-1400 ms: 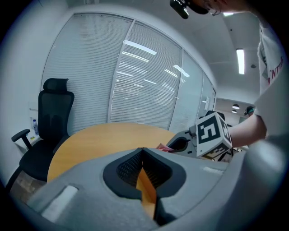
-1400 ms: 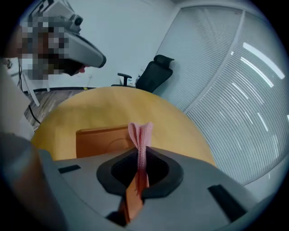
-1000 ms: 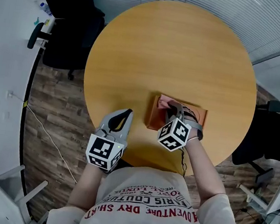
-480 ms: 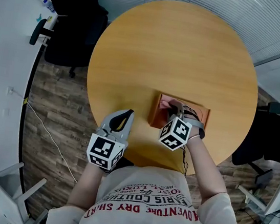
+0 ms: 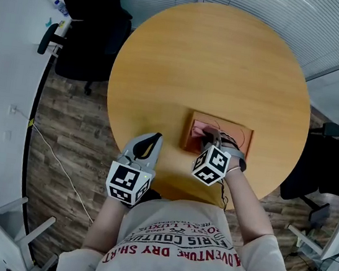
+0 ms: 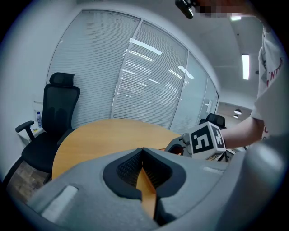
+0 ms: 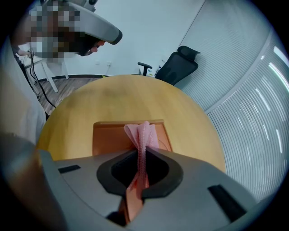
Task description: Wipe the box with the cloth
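Between your right gripper fingers, pinched tight, the soft, floppy cloth bunches over the box; left gripper closed, empty.

We see a flat orange-brown box lying on the tabletop, directly beneath and ahead of our right hand-held gripper. A pink cloth, bunched into a narrow fold, is pinched in that gripper's jaws and rests on the box's top.
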Motion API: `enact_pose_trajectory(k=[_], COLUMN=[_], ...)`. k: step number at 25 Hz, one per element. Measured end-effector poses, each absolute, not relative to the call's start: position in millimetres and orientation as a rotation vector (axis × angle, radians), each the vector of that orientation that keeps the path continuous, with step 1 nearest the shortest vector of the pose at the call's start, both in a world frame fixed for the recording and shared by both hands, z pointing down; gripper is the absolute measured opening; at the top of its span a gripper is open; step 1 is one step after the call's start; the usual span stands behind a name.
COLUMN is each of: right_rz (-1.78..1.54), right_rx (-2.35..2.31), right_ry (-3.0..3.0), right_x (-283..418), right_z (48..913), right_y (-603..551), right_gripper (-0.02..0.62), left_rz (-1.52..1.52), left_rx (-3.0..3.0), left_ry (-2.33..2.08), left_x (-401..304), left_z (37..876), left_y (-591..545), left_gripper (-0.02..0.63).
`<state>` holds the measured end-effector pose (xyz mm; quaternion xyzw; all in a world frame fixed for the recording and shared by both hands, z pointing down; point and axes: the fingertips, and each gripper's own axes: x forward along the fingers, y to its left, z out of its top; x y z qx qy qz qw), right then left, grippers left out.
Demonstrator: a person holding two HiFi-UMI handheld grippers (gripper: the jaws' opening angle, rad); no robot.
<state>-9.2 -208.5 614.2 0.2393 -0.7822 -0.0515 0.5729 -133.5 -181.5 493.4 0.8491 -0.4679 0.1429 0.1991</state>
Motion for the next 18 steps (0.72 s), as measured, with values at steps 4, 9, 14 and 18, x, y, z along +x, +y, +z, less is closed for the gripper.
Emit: enact_pose_trajectory(k=[4, 9, 14, 18], right_rz=[-0.110, -0.110, -0.118, -0.069], right_rx=[0.573, 0.575, 0.540, 0.538], right_ry=[-1.828, -1.808, -1.801, -1.826], right_x=[-7.8, -7.9, -10.9, -16.4], right_z=[611.5, 611.6, 611.5, 610.7], right_y=[-193.1, -178.7, -161.7, -146.1], right_gripper=[0.029, 0.029, 0.029, 0.029], left_rz=[0.396, 0.392, 0.386, 0.360], left_rx=[2.378, 2.385, 2.389, 2.382], left_ry=[-1.311, -1.317, -1.325, -1.314], left_x=[-132.5, -134.7, -135.6, -137.3], left_z=[490.2, 485.9, 481.5, 478.2], left_y=[-174.7, -167.8, -159.5, -152.9], left_gripper=[0.009, 0.009, 0.009, 0.009])
